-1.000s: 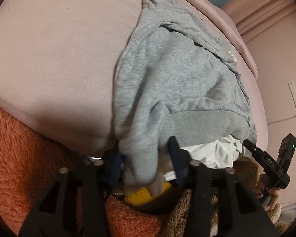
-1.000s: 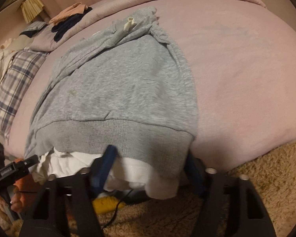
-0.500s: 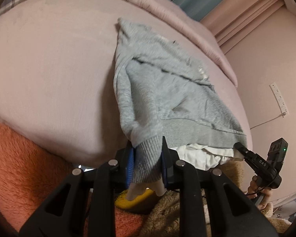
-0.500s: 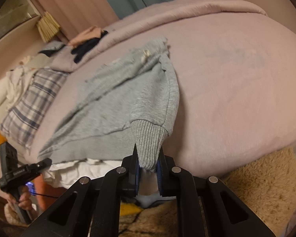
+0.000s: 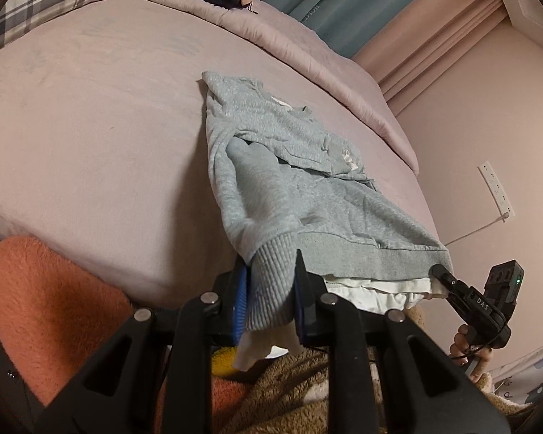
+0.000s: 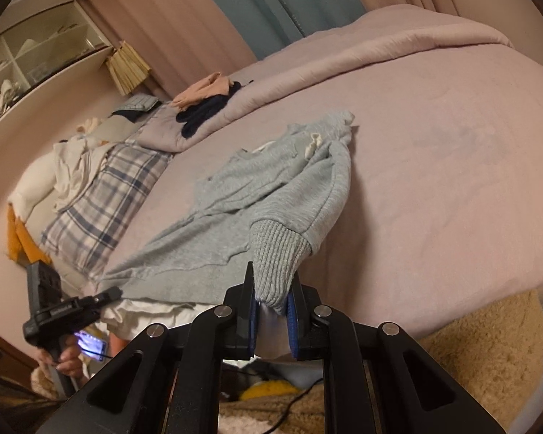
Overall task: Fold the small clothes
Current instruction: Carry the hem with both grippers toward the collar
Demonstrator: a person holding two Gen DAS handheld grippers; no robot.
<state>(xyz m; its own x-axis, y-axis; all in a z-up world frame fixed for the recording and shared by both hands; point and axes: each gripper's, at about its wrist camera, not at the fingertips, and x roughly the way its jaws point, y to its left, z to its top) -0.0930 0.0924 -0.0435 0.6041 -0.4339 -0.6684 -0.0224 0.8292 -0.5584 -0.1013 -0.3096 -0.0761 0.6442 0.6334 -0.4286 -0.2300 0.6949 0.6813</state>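
Note:
A small grey sweatshirt [image 5: 307, 188] lies on the pink bed, its ribbed hem at the near edge over a white layer [image 5: 376, 293]. My left gripper [image 5: 269, 289] is shut on the ribbed cuff [image 5: 271, 275] of one sleeve, held above the bed edge. My right gripper [image 6: 271, 303] is shut on the other ribbed cuff [image 6: 277, 253], with the sleeve [image 6: 329, 188] stretched back toward the shoulder. The sweatshirt also shows in the right wrist view [image 6: 235, 202]. Each gripper appears in the other's view, the right gripper at the right [image 5: 470, 300] and the left gripper at the left [image 6: 72, 307].
The pink bed [image 5: 101, 108] spreads wide to the left of the sweatshirt and to its right in the right wrist view [image 6: 434, 152]. A plaid pillow [image 6: 101, 195], dark and peach clothes [image 6: 206, 101] and a folded duvet lie at the back. Orange [image 5: 50, 307] and tan fleece [image 6: 481, 336] sit below the bed edge.
Both grippers closed on the sleeve cuffs and pulled back and up from the bed edge. The sleeves now stretch out from the body and more of the room shows.

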